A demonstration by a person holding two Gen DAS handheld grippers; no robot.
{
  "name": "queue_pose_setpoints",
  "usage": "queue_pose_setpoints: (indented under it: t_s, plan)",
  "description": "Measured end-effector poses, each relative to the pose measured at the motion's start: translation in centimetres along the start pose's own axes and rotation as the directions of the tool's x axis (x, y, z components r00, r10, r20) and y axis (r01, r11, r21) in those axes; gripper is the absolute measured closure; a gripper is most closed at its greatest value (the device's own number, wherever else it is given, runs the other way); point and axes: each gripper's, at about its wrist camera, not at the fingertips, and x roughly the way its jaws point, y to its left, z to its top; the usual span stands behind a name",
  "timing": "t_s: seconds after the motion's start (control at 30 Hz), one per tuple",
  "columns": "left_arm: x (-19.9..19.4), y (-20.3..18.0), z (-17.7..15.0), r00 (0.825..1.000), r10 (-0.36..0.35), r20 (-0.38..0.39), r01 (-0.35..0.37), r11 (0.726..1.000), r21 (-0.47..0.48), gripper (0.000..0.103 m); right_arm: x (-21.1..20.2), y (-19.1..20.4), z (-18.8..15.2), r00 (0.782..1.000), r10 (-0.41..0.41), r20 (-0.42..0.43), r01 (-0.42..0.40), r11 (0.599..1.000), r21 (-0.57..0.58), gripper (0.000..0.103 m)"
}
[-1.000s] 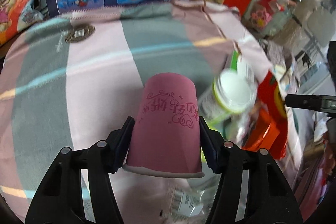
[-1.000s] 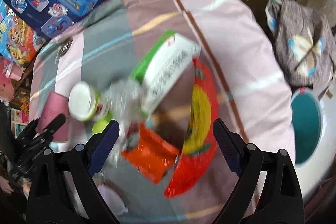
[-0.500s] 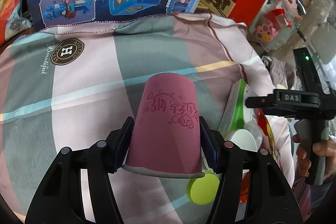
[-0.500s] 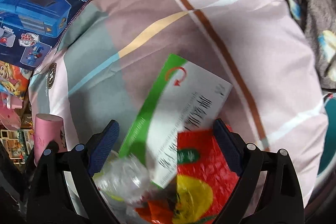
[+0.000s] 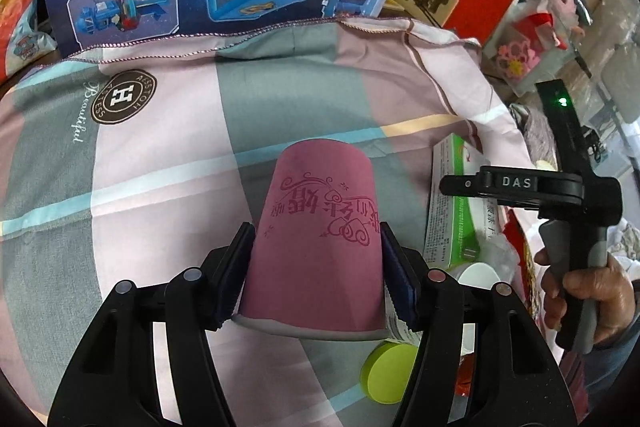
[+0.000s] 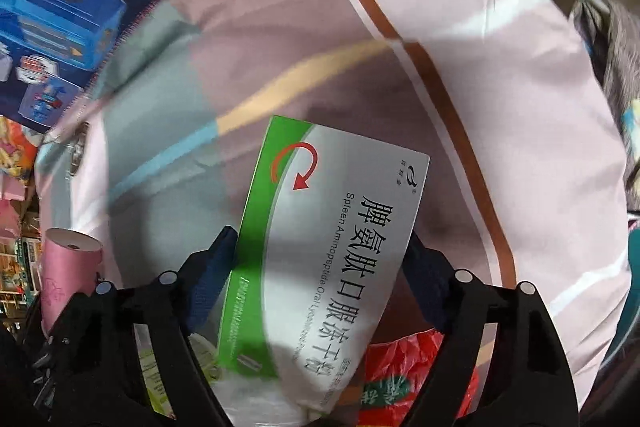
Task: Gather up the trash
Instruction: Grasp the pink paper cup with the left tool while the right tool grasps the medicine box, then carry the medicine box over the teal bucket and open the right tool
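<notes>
Left claw [image 5: 316, 267]: it pinches the pink paper cup [image 5: 316, 239], upside down, above the checked cloth [image 5: 160, 187].
Right claw [image 6: 320, 267]: its jaws have just been closing around the green and white medicine box [image 6: 332, 259]; the pads look to be touching the box edges, but a firm pinch I cannot confirm.
Done: the cup is lifted.
Left on the cloth: the red wrapper [image 6: 400, 379], the lime lid [image 5: 388, 371], a white-capped bottle [image 5: 478, 277] and clear plastic.
Bin: not clearly visible, so nothing looks deposited yet.
</notes>
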Motion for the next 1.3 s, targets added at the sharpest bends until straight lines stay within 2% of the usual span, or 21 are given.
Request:
queue_pose_setpoints:
  t_s: [0.13,0.3,0.43,0.57,0.8,0.97,1.3]
  plan:
    - [-1.4,-0.1,0.4,0.999,0.002,0.034,-0.001,1.0,-0.015,0.041,-3.3,0.5,0.7,0.994,0.034,0.108,-0.032,0.999,-0.018,0.028]
    - [-4.5,-1.6,0.9,0.995,-0.007,0.098,0.007,1.0,0.0,0.041,-9.1,0.0,1.0,0.969,0.076,0.236,-0.072,0.997,-0.022,0.028]
    - [-7.1,-3.8,1.2,0.988,-0.031,0.15,0.026,0.999,0.034,0.041,-13.4,-0.8,0.5,0.95,0.1,0.297,-0.089,0.995,-0.049,0.028]
    - [-9.4,-7.0,0.5,0.98,-0.063,0.186,0.046,0.994,0.094,0.041,-16.2,-1.4,-1.5,0.939,0.104,0.329,-0.085,0.994,-0.072,0.028]
    - [-10.1,-13.2,-2.3,0.98,-0.12,0.158,0.09,0.979,0.181,0.041,-19.8,-7.5,-7.0,0.932,0.093,0.35,-0.092,0.996,-0.02,0.028]
    - [-9.3,-18.2,-4.7,0.983,-0.153,0.106,0.123,0.961,0.247,0.041,-21.7,-14.0,-10.7,0.924,0.072,0.375,-0.103,0.993,0.061,0.028]
    - [-6.5,-29.2,-7.3,0.976,-0.22,0.003,0.203,0.904,0.376,0.041,-25.0,-27.7,-16.4,0.898,-0.026,0.439,-0.085,0.969,0.233,0.028]
